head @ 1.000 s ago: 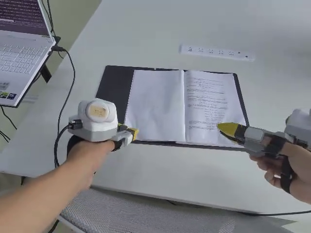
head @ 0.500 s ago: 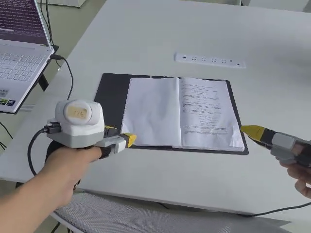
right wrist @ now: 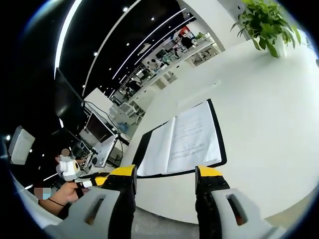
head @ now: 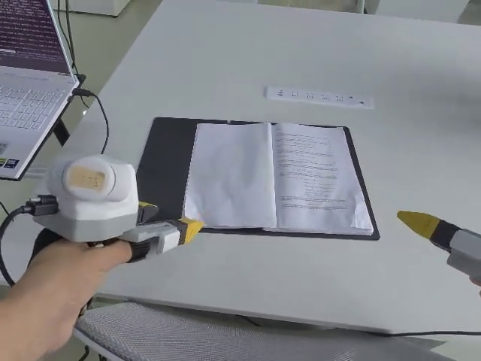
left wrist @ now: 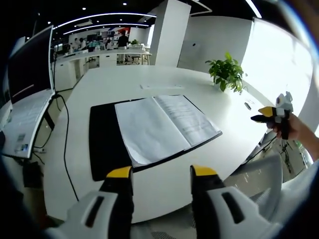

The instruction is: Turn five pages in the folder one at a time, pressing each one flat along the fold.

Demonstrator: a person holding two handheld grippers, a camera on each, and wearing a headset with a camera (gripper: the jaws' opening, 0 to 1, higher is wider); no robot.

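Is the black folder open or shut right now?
Open. The folder lies flat on the table, its cover spread, with a blank page beside a printed page.

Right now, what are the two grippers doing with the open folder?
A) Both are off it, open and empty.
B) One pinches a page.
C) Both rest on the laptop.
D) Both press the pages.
A: the left gripper is short of the folder, the right gripper beyond its right edge, jaws apart and empty.
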